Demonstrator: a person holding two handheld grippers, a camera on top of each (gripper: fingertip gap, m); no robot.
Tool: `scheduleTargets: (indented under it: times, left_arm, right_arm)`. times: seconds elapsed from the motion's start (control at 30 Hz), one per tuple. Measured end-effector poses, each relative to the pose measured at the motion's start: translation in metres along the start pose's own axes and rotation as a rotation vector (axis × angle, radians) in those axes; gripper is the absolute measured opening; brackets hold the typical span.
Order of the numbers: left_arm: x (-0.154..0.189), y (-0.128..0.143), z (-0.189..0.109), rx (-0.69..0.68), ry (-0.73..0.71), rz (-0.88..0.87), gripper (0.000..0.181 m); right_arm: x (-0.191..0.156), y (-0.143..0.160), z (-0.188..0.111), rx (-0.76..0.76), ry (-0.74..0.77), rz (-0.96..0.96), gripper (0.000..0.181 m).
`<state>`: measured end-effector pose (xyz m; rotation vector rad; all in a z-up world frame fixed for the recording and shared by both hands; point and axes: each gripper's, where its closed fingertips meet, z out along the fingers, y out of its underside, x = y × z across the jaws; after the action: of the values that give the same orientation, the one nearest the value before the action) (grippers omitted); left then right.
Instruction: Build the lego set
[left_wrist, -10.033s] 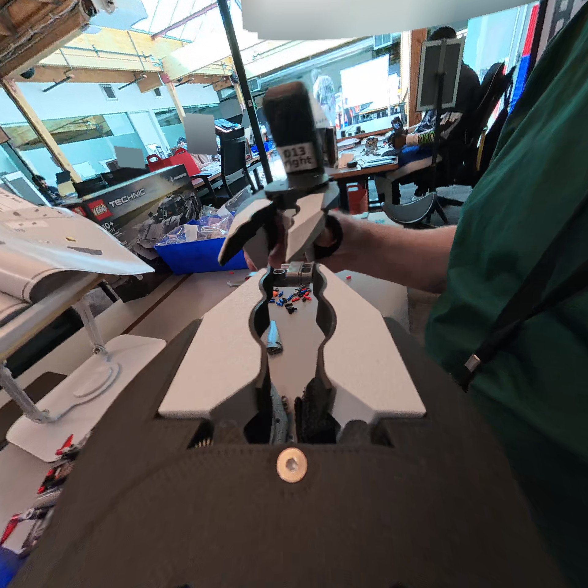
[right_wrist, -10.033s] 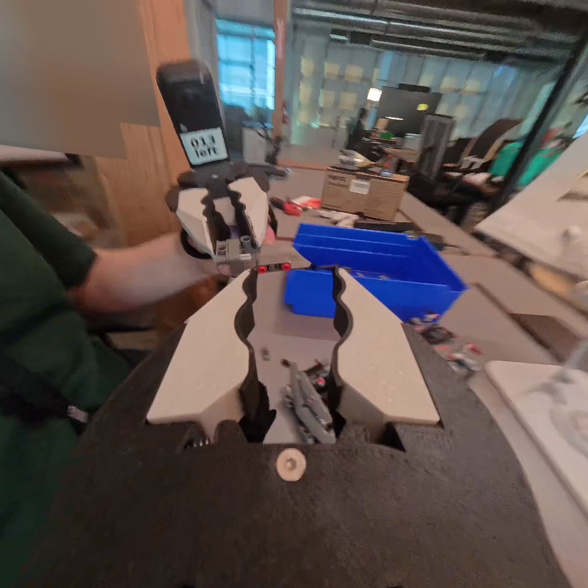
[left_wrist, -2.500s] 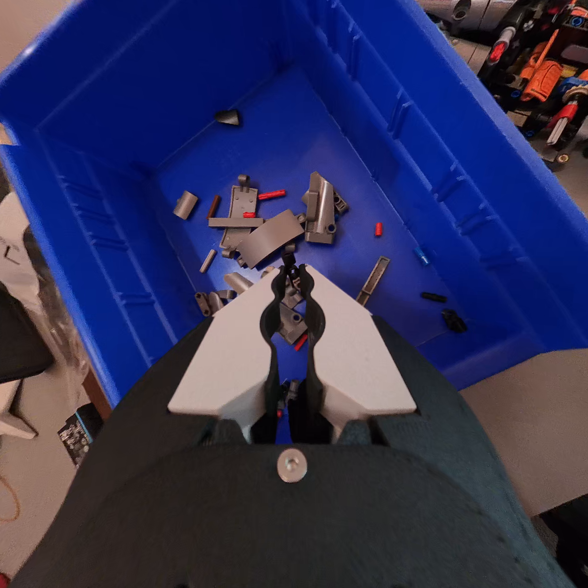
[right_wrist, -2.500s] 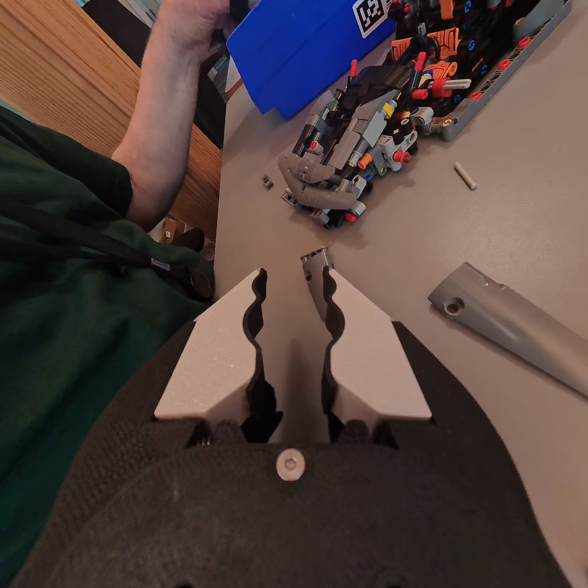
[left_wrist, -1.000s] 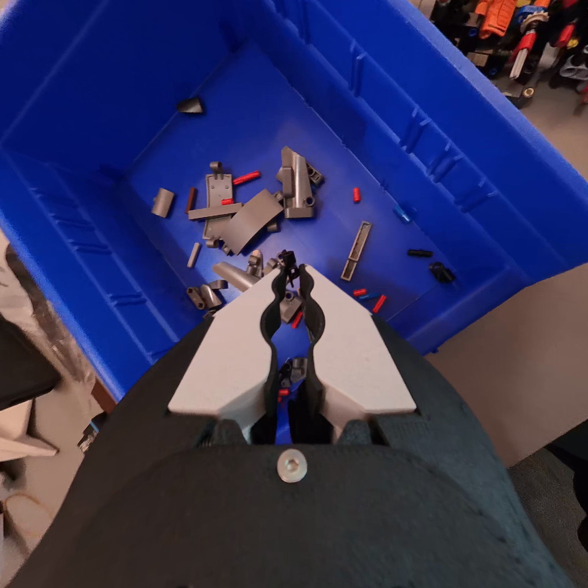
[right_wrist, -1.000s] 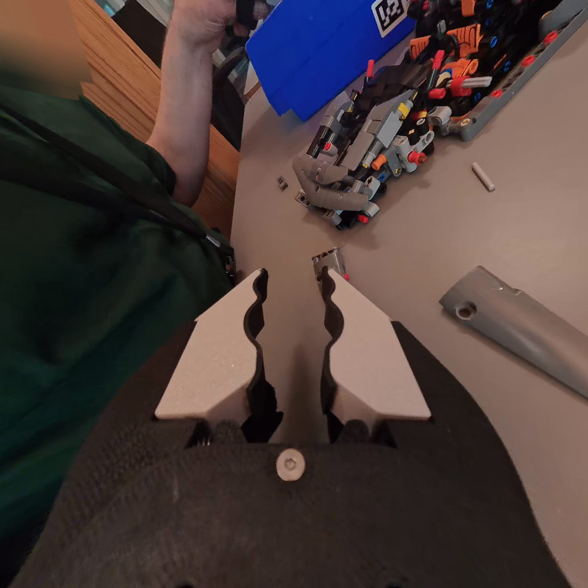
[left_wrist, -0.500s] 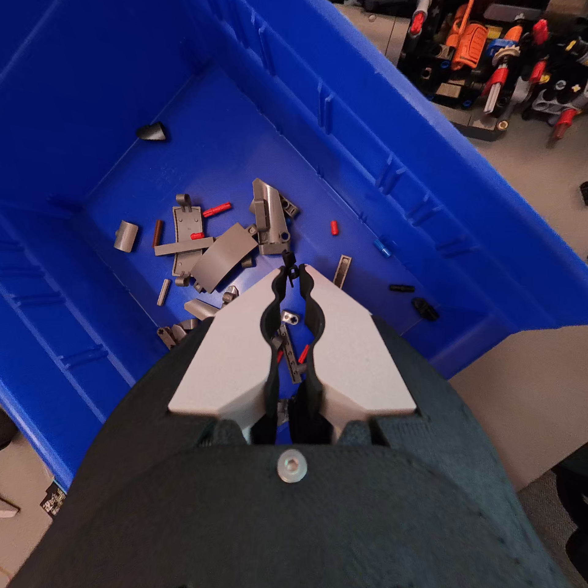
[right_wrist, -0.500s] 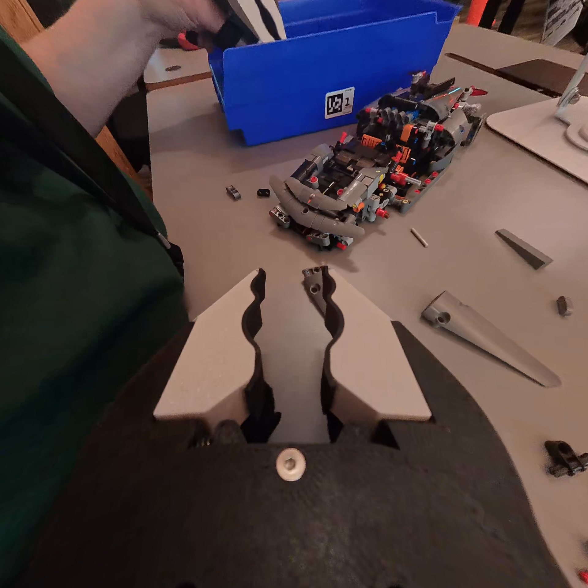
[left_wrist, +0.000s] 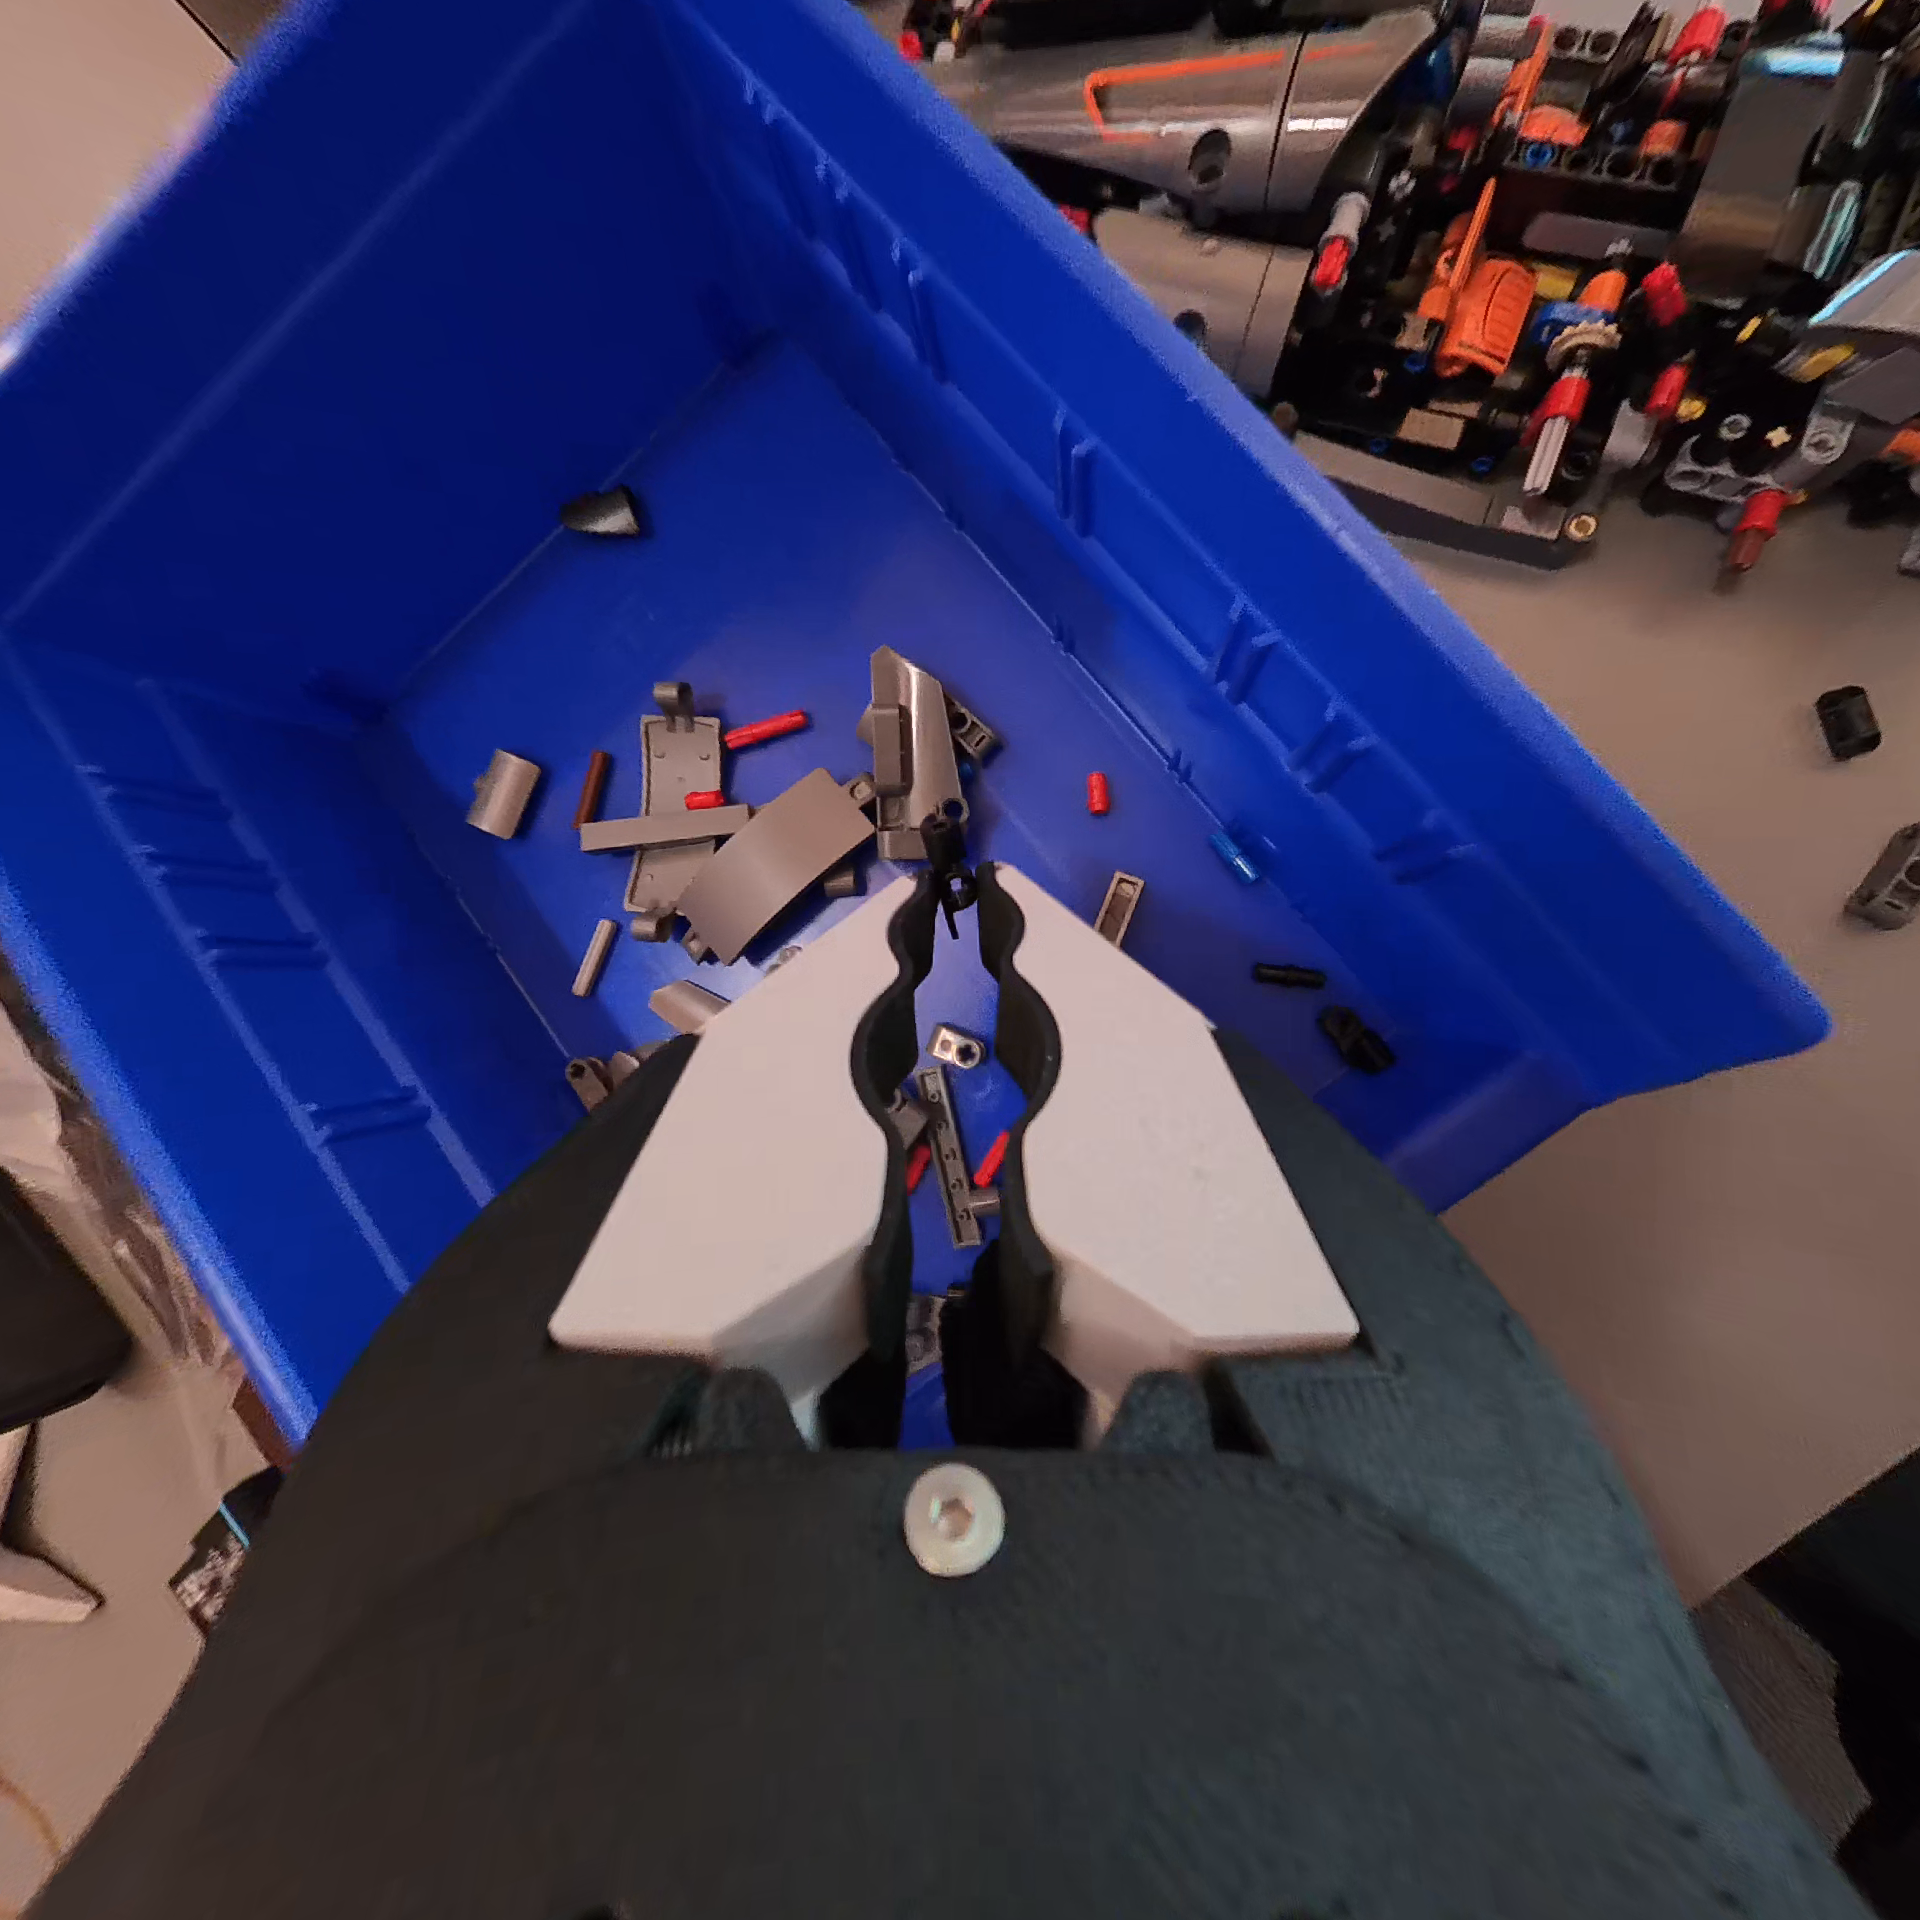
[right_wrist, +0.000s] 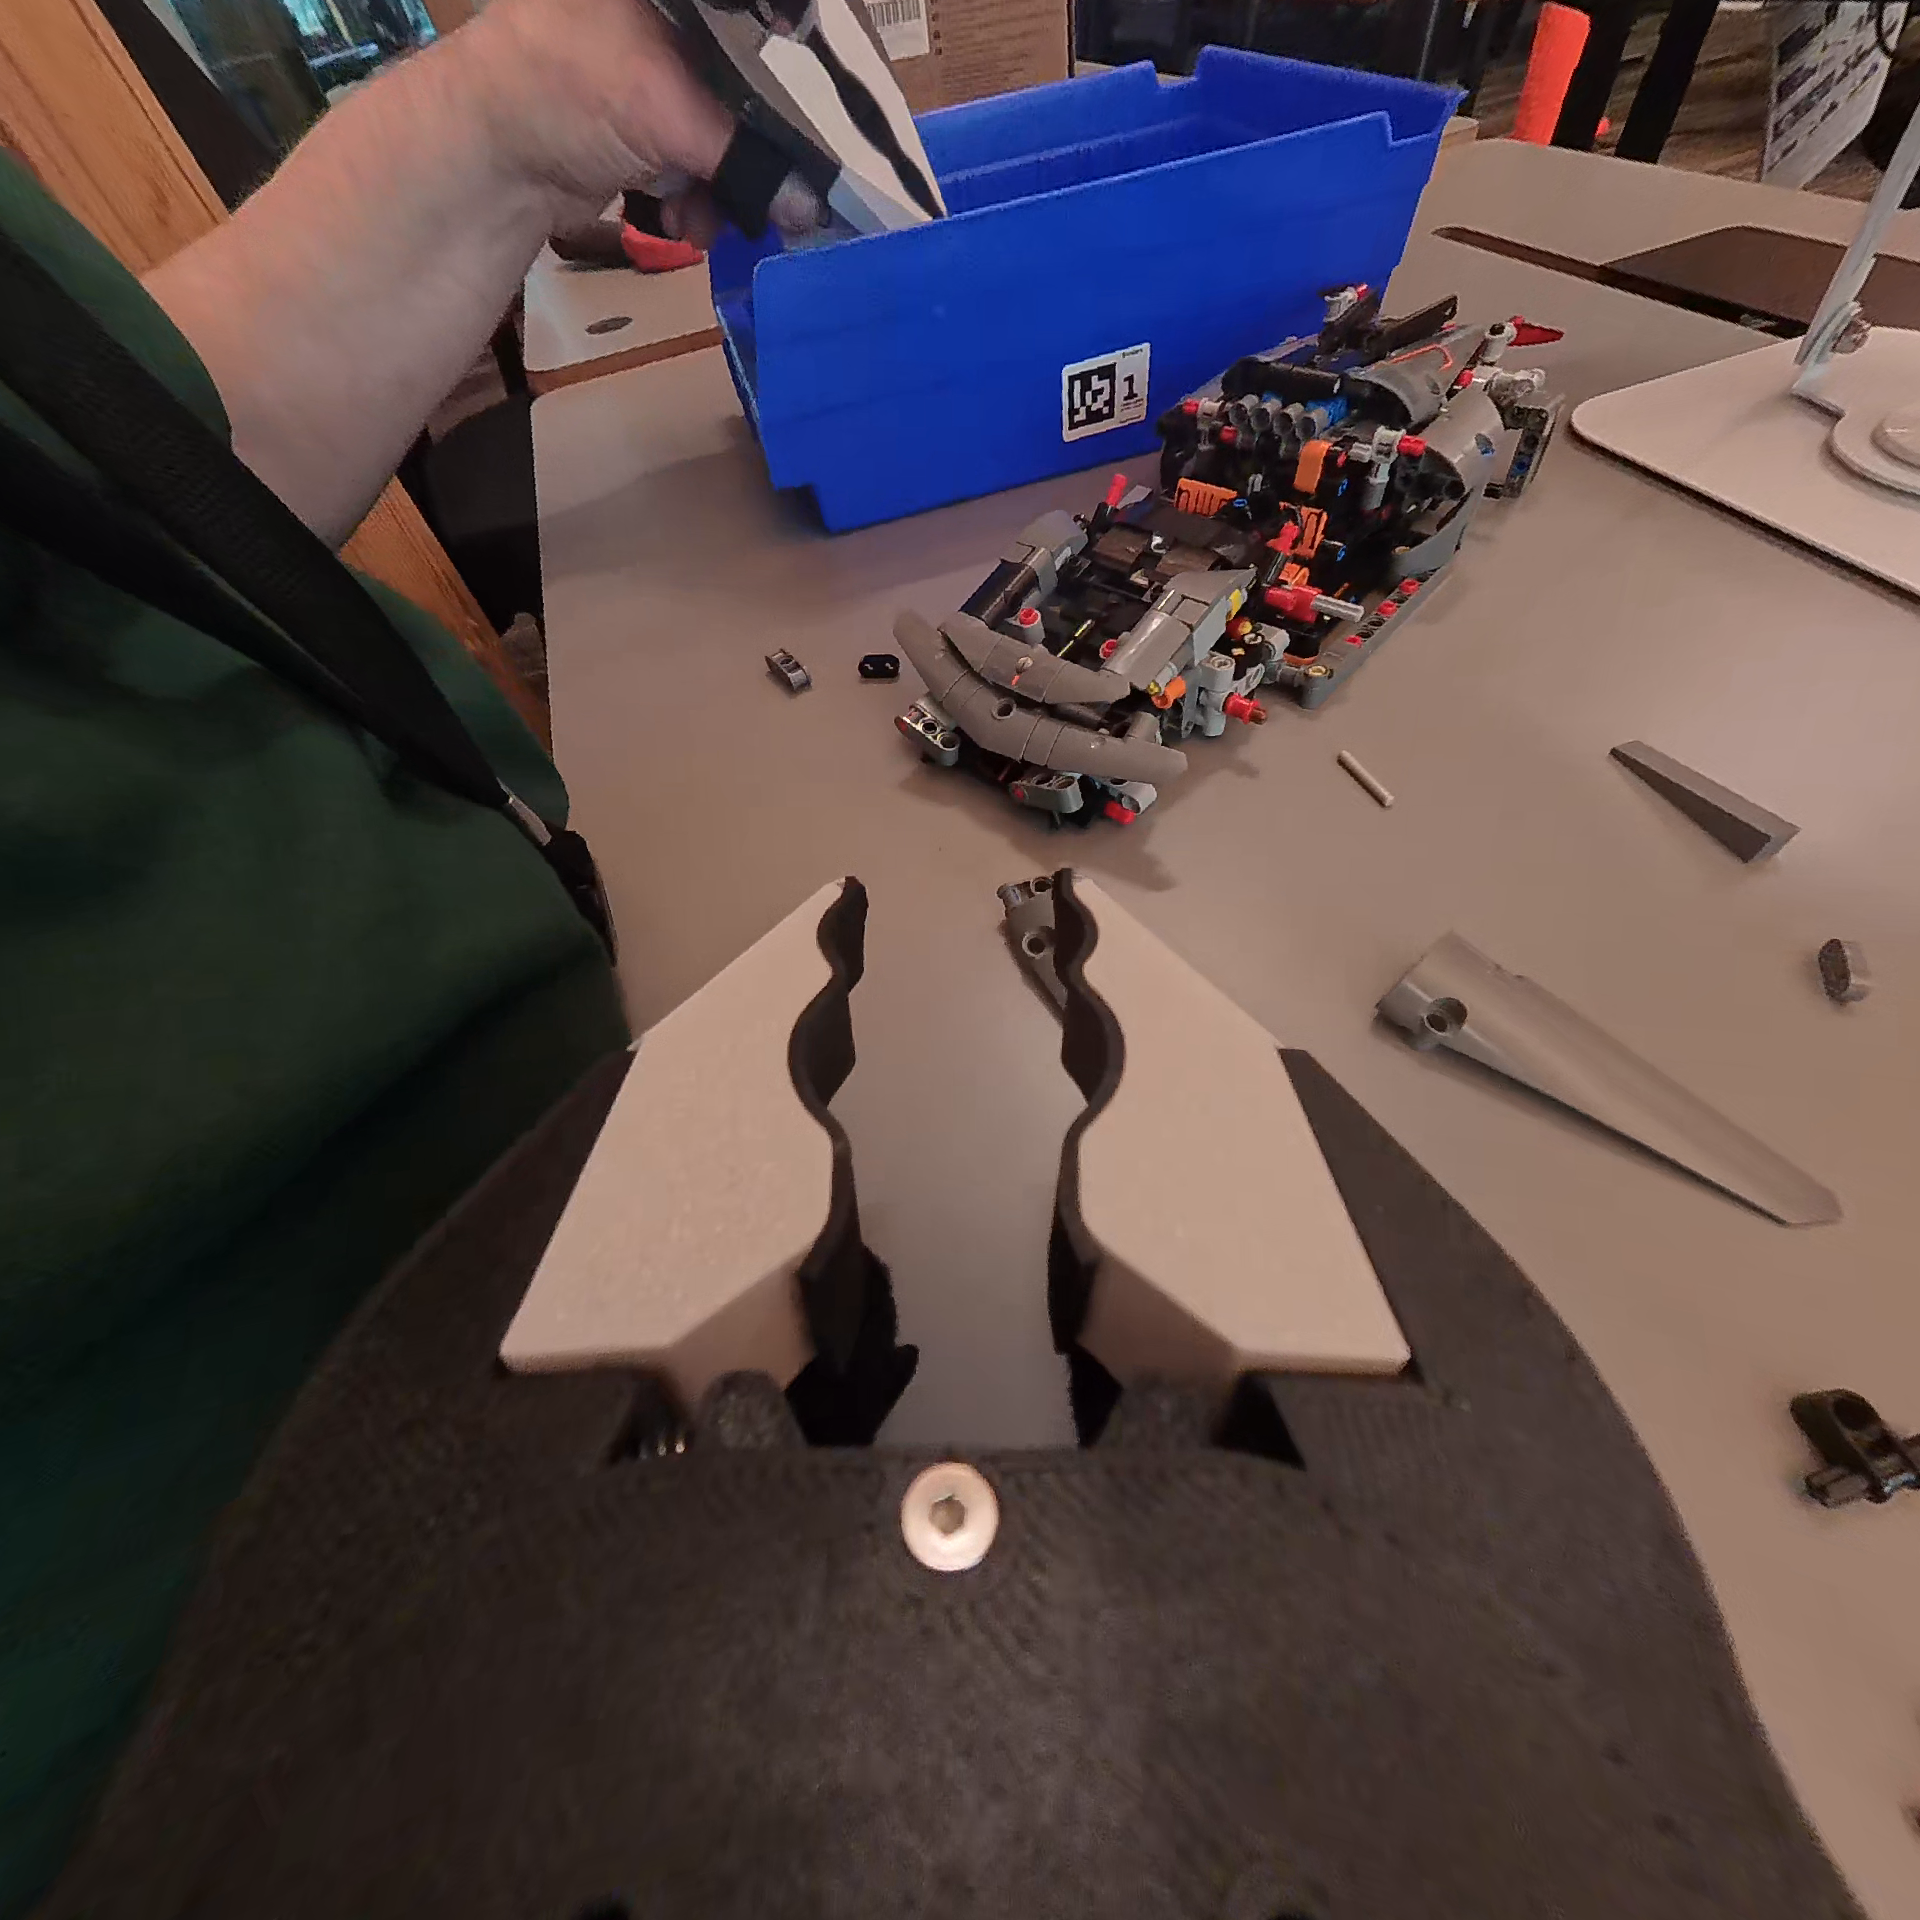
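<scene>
My left gripper (left_wrist: 956, 878) hangs over the blue bin (left_wrist: 935, 312), shut on a small black pin (left_wrist: 943, 836) that sticks out past its tips. Loose grey panels (left_wrist: 774, 862) and red pins (left_wrist: 1096, 792) lie on the bin floor. My right gripper (right_wrist: 956, 888) is open low over the grey table. A small grey piece (right_wrist: 1029, 920) sits at its right fingertip; I cannot tell whether it rests on the table. The part-built car (right_wrist: 1226, 582) stands in front of the bin (right_wrist: 935, 343). The left gripper (right_wrist: 831, 135) also shows there, above the bin.
A long grey tapered panel (right_wrist: 1590, 1081), a grey wedge (right_wrist: 1704, 800), a short rod (right_wrist: 1363, 777) and a black connector (right_wrist: 1849, 1444) lie right of my right gripper. Two small pieces (right_wrist: 790, 668) lie left of the car. A white stand base (right_wrist: 1766, 447) is far right. The person's green shirt (right_wrist: 208, 935) fills the left. Tip to tip, the grippers are about 35 centimeters apart. My right gripper's tips are some 7 centimeters from the small grey piece (right_wrist: 1029, 920).
The left gripper has lifted away from the bin floor with the black pin and swung towards the car. The right gripper has tilted up from the tabletop, jaws still apart.
</scene>
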<state>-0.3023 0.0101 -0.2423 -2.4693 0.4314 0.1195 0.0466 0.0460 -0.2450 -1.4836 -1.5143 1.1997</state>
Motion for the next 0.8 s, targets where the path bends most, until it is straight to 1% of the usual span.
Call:
scheduleTargets:
  times: [0.2, 0.43, 0.53, 0.63, 0.8]
  left_arm:
    - [0.004, -0.021, -0.022, 0.082, -0.053, 0.018, 0.006]
    - [0.029, -0.056, -0.053, 0.146, -0.068, 0.083, 0.006]
    - [0.05, -0.073, -0.059, 0.195, -0.02, 0.106, 0.006]
    - [0.08, -0.093, -0.06, 0.259, 0.056, 0.124, 0.005]
    - [0.134, -0.126, -0.05, 0.356, 0.212, 0.14, 0.005]
  right_arm:
    - [-0.002, -0.004, -0.002, 0.027, 0.013, -0.005, 0.035]
    - [-0.015, -0.014, 0.001, 0.081, -0.024, 0.002, 0.036]
    - [-0.018, -0.017, 0.002, 0.086, -0.035, -0.018, 0.036]
    - [-0.018, -0.024, -0.001, 0.103, -0.03, -0.038, 0.035]
    - [-0.011, -0.034, -0.011, 0.144, 0.007, -0.039, 0.034]
